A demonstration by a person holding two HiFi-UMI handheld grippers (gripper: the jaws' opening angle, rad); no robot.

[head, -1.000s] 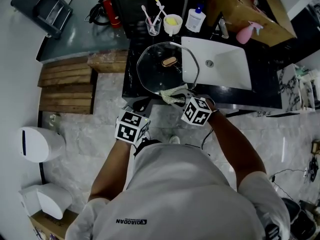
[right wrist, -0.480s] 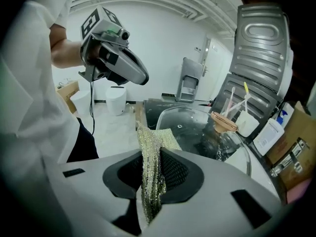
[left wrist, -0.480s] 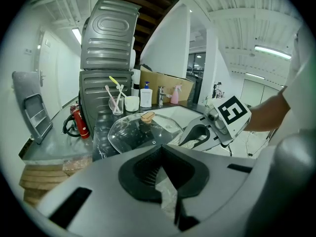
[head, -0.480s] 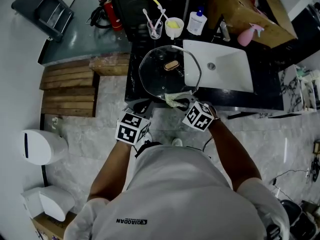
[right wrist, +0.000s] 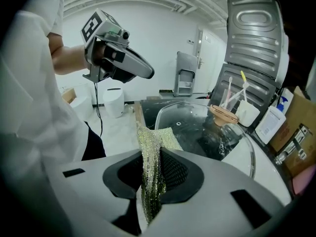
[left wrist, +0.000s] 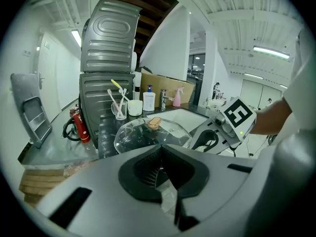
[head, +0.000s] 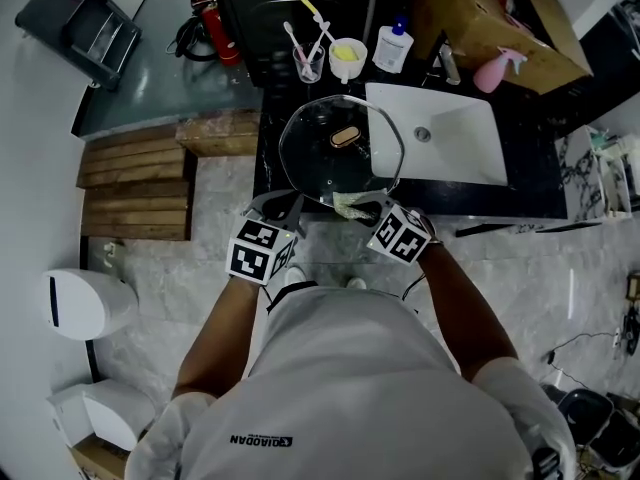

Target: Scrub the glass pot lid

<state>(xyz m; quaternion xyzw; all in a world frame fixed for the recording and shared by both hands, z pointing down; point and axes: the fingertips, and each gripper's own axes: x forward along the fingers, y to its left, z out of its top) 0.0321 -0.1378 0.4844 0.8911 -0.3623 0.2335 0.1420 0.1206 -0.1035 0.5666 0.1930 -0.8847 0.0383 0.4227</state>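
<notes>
The lid (head: 320, 158) lies on the counter (head: 268, 158), its right edge over the sink (head: 450, 138). Behind it stand a glass (head: 308, 63), cup (head: 347, 58) and bottle (head: 392, 43). Your left gripper (head: 283, 203) is at its near-left rim; your right gripper (head: 370, 208), with the cloth (head: 350, 205), at its near edge.

Your round pot lid (head: 318, 163) is clear glossy glass with a wooden knob (head: 345, 136); your glittery green-gold scrub cloth (right wrist: 152, 177) looks rough, woven

The head view looks steeply down past the person's shoulders onto the counter (head: 265, 148). Each gripper view rides close behind its own jaws, facing along them (wide-angle, edges bowed). All three share the glass pot lid (head: 335, 158) ahead of the left gripper (head: 288, 205) and the right gripper (head: 354, 206).
</notes>
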